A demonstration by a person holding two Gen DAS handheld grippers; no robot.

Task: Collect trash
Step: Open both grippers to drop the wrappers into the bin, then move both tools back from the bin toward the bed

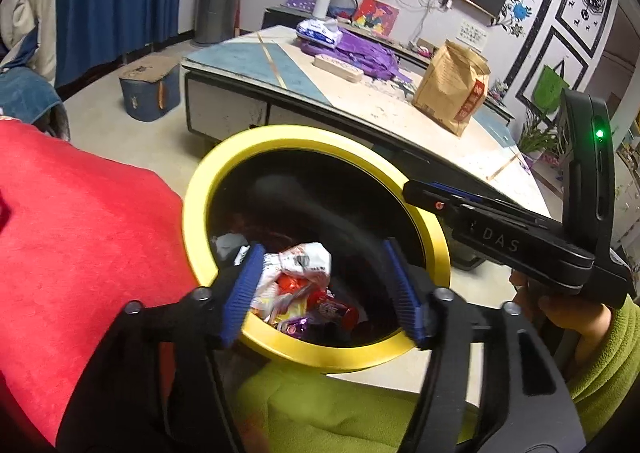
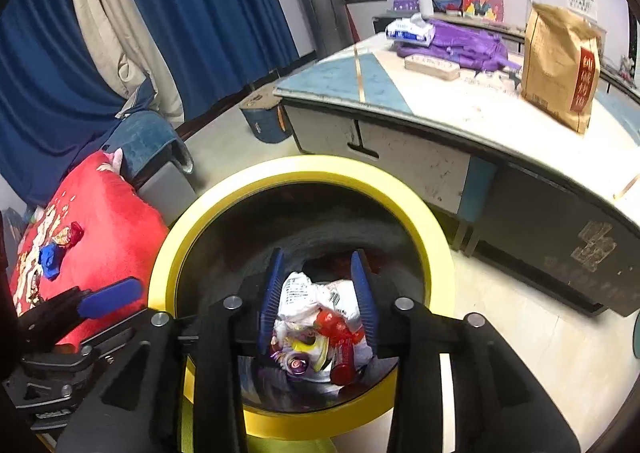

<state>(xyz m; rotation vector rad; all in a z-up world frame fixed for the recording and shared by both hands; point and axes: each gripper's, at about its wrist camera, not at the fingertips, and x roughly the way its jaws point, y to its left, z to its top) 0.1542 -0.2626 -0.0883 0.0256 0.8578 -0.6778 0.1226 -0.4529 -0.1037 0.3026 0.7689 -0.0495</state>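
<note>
A black bin with a yellow rim [image 1: 200,181] [image 2: 168,253] stands on the floor beside a red cushion [image 1: 80,233]. Crumpled wrappers [image 1: 296,273] [image 2: 316,305] lie in a pile inside it, white, red, yellow and purple. My left gripper [image 1: 324,289] hangs over the bin's near rim, open, with the pile showing below between its blue pads. My right gripper [image 2: 318,295] is over the bin mouth too, jaws apart, and nothing is pressed between its pads. On the red cushion [image 2: 100,221] lie a red wrapper [image 2: 72,233] and a blue one [image 2: 50,259].
A low table [image 1: 360,105] [image 2: 460,113] stands just behind the bin, carrying a brown paper bag [image 1: 452,89], a purple bag [image 1: 360,49] and a tissue pack [image 1: 318,31]. A blue box stool [image 1: 150,93] sits on the floor by blue curtains [image 2: 200,13]. A green sleeve [image 1: 600,353] shows at lower right.
</note>
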